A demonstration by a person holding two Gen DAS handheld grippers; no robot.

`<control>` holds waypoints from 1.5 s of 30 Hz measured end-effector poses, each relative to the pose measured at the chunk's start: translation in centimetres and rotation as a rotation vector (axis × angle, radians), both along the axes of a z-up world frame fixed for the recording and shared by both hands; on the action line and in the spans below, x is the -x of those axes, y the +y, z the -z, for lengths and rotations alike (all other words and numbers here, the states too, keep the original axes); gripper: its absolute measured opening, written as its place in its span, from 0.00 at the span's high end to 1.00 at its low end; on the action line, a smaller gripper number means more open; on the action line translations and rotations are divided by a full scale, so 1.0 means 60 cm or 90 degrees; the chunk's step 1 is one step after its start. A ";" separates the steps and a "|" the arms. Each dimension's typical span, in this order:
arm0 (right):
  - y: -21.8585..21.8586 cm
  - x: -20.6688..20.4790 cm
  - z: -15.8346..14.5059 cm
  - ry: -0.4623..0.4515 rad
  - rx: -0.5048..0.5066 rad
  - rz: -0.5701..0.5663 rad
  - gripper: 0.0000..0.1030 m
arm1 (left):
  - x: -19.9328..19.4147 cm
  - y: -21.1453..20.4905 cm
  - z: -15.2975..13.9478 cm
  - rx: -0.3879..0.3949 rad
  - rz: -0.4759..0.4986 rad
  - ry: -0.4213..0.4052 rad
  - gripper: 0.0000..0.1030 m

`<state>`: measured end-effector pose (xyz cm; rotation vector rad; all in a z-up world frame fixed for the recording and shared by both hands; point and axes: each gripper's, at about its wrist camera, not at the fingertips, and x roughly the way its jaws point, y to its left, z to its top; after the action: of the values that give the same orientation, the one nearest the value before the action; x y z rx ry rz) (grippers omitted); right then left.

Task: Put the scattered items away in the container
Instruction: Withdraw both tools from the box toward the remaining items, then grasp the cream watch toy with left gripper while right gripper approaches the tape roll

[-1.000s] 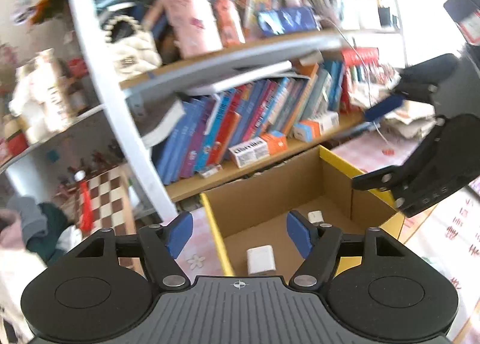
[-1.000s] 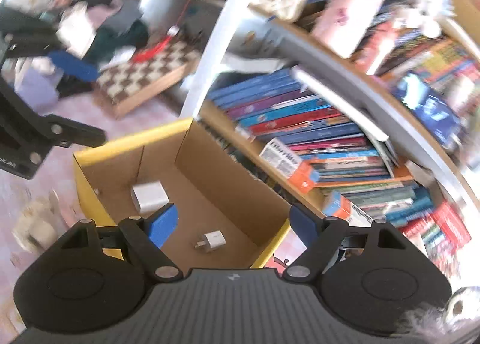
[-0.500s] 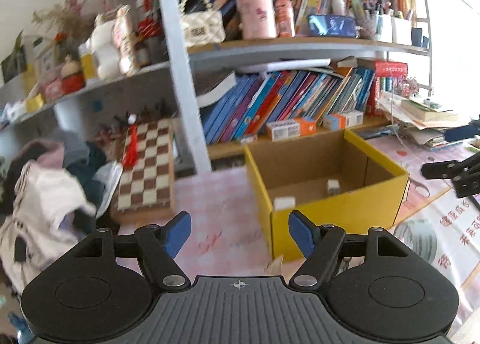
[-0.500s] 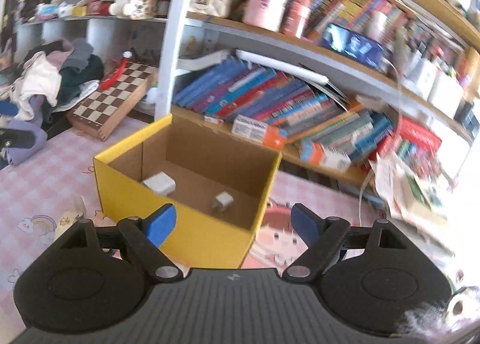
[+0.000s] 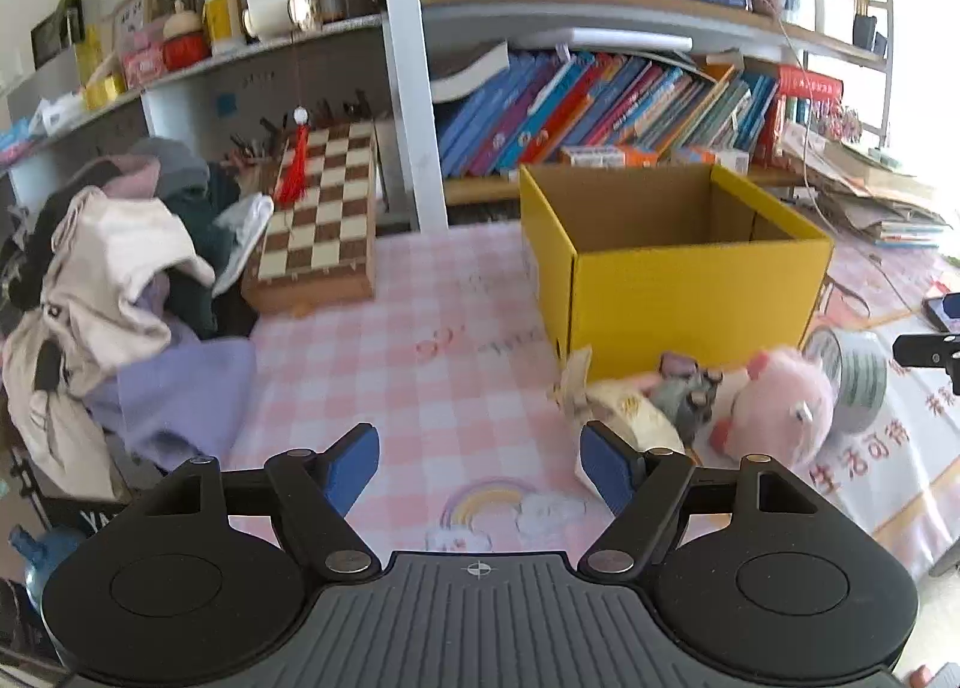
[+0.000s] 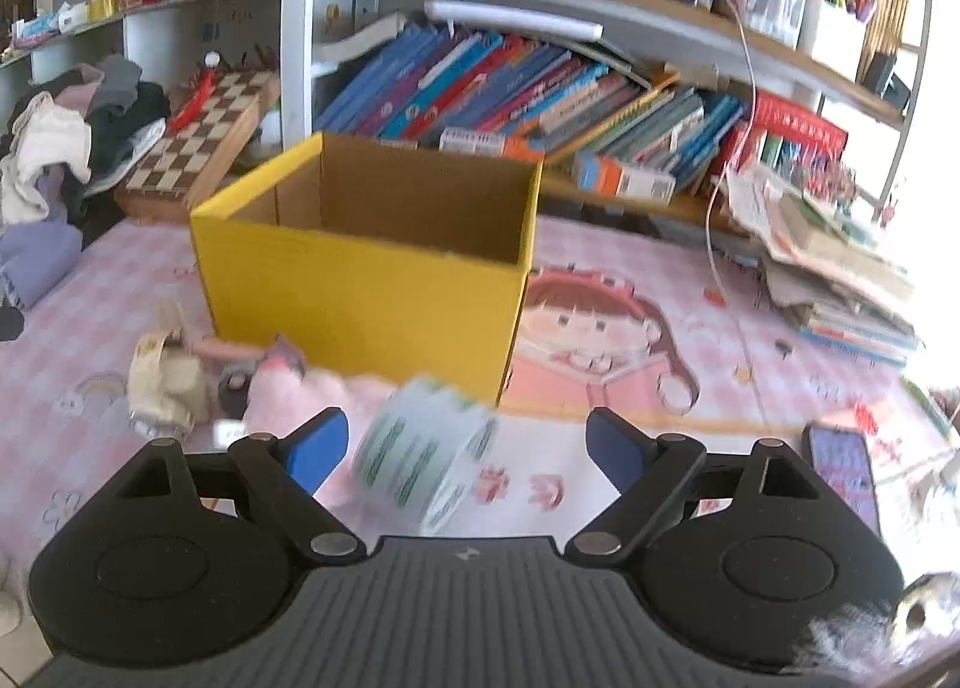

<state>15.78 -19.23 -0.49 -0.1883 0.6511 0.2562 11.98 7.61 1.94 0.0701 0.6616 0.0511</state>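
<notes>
Scattered items lie on the pink checked mat (image 5: 420,364) in front of the yellow cardboard box (image 5: 690,292). From the left wrist camera, a cream cloth pouch (image 5: 624,412), a small grey toy (image 5: 687,394) and a pink plush toy (image 5: 774,406) sit in a row, touching one another, just beside the box's front wall. A roll of tape with green print (image 5: 855,382) rests against the plush on its far side. The left gripper (image 5: 480,466) hovers over bare mat with its blue fingers (image 5: 354,463) spread wide and nothing between them; its other finger appears close to the pouch, though contact cannot be judged. A chessboard (image 5: 321,214) leans near a heap of clothes (image 5: 114,280), and books (image 5: 600,112) fill the shelf behind the box. A tip of the other gripper shows at the picture's edge.

From the right wrist camera, the right gripper (image 6: 467,445) also stands wide open and empty. The tape roll (image 6: 429,448), blurred, lies on the mat between the two blue fingers (image 6: 315,448), nearer the left-hand one and seemingly clear of both. The pink plush (image 6: 306,394) and the pouch (image 6: 165,382) lie beyond that finger, before the box (image 6: 360,286). The box's interior floor is hidden from this angle. A phone (image 6: 843,472) lies on the mat off to the other side.
</notes>
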 end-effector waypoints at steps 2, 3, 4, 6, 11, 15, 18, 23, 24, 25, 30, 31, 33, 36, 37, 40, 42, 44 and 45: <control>0.007 0.010 0.011 0.012 0.001 -0.003 0.16 | 0.006 -0.004 0.008 0.003 -0.001 0.007 0.26; 0.011 0.014 0.016 0.017 0.002 -0.005 0.16 | 0.008 -0.006 0.012 0.006 -0.001 0.010 0.26; 0.015 0.018 0.020 0.021 0.004 -0.007 0.16 | 0.010 -0.008 0.015 0.008 -0.001 0.013 0.26; 0.024 0.029 0.032 0.031 0.004 -0.008 0.16 | 0.013 -0.014 0.022 0.012 0.001 0.019 0.26; 0.043 0.048 0.051 0.063 -0.015 -0.007 0.16 | 0.022 -0.033 0.036 0.016 0.011 0.034 0.26; 0.059 0.061 0.063 0.077 -0.013 -0.024 0.16 | 0.028 -0.050 0.046 0.016 0.024 0.045 0.26; 0.066 0.065 0.067 0.082 -0.008 -0.032 0.16 | 0.032 -0.063 0.053 0.016 0.040 0.052 0.26; 0.077 0.072 0.075 0.090 -0.006 -0.042 0.16 | 0.036 -0.085 0.065 0.014 0.061 0.066 0.26; 0.081 0.075 0.077 0.089 0.000 -0.047 0.16 | 0.036 -0.089 0.066 0.013 0.067 0.068 0.26; 0.086 0.078 0.079 0.085 0.010 -0.051 0.16 | 0.036 -0.093 0.067 0.011 0.071 0.068 0.26; 0.094 0.080 0.080 0.074 0.027 -0.072 0.19 | 0.032 -0.107 0.070 0.007 0.086 0.066 0.26; 0.095 0.080 0.080 0.072 0.028 -0.076 0.19 | 0.031 -0.109 0.071 0.005 0.087 0.067 0.26; 0.091 0.074 0.081 0.077 0.025 -0.073 0.19 | 0.027 -0.110 0.074 0.006 0.086 0.073 0.26; 0.086 0.065 0.085 0.087 0.024 -0.068 0.19 | 0.020 -0.111 0.077 0.009 0.082 0.079 0.26; 0.085 0.062 0.086 0.088 0.025 -0.065 0.19 | 0.017 -0.112 0.077 0.009 0.082 0.079 0.26; 0.082 0.051 0.089 0.092 0.029 -0.058 0.19 | 0.013 -0.114 0.077 0.007 0.082 0.074 0.26; 0.079 0.043 0.091 0.095 0.032 -0.052 0.19 | 0.008 -0.115 0.076 0.005 0.079 0.068 0.26; 0.077 0.036 0.093 0.098 0.035 -0.047 0.20 | 0.002 -0.114 0.076 0.007 0.074 0.065 0.27; 0.076 0.032 0.094 0.099 0.036 -0.045 0.22 | -0.002 -0.114 0.076 0.008 0.072 0.065 0.27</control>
<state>13.83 -14.68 -6.14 -0.2476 0.8075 0.3222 12.08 0.78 -2.63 0.0985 0.7584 -0.0660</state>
